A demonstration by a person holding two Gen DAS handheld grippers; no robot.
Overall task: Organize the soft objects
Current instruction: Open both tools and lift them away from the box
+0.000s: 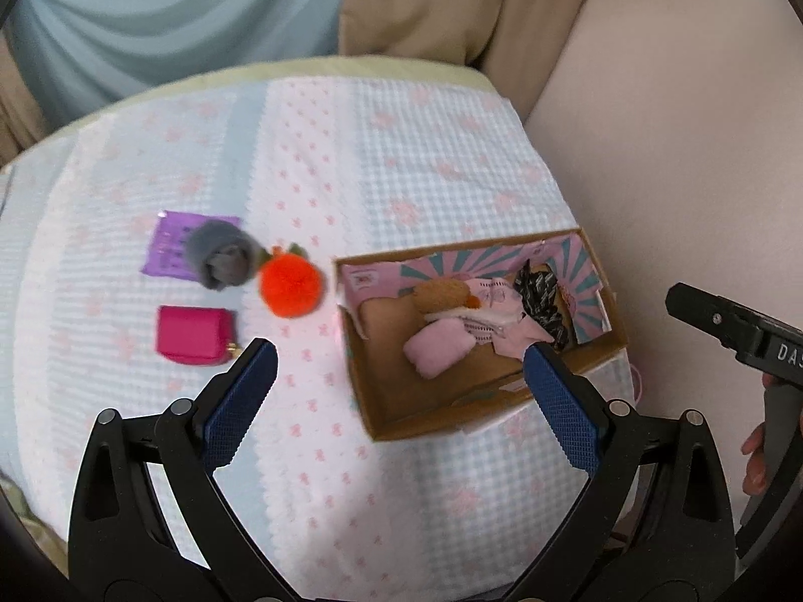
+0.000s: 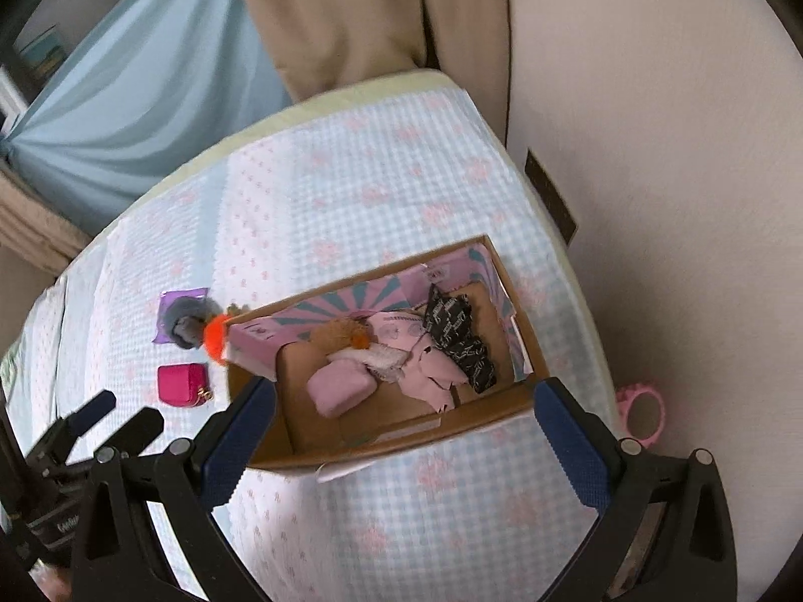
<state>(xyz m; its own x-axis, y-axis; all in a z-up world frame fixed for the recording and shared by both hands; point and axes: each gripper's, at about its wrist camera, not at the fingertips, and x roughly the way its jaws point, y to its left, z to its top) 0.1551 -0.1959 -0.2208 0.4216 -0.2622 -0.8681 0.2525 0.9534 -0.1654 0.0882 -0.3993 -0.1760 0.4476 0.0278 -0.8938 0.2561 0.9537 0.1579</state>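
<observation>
Blue-padded fingers of the left gripper (image 1: 401, 391) fill the foreground of the left wrist view, spread wide and holding nothing, hovering above the gingham bedspread (image 1: 401, 150). Beyond its left finger lies a magenta pouch (image 1: 194, 335); farther off, a grey rolled sock (image 1: 223, 257) rests partly on a purple packet (image 1: 168, 250), touching an orange pom-pom (image 1: 290, 289). To the right sits an open cardboard box (image 1: 381, 416) holding a pink folded cloth (image 1: 437, 348), a tan plush toy (image 1: 444, 296), pink printed fabric and a black patterned cloth (image 1: 539, 296). At the right edge the other tool's handle shows.

Right wrist view: the right gripper (image 2: 404, 419) is likewise released and empty, its fingers straddling the near wall of the box (image 2: 522, 404) from above. The pink folded cloth (image 2: 340, 391) lies just beyond that wall. The pom-pom (image 2: 216, 337) is half hidden behind the box's far-left flap. The pouch (image 2: 181, 385) lies left of the box, near the left gripper (image 2: 118, 416). A pink ring-shaped item (image 2: 644, 414) sits off the bed edge.

Risks, as judged: four items remain outside the box. A low descent by the right gripper could catch the box wall and shove the light box toward the bed edge. Grabbing the sock may drag the packet or nudge the pom-pom, which could roll. Soft bedding may bunch between the pads.
</observation>
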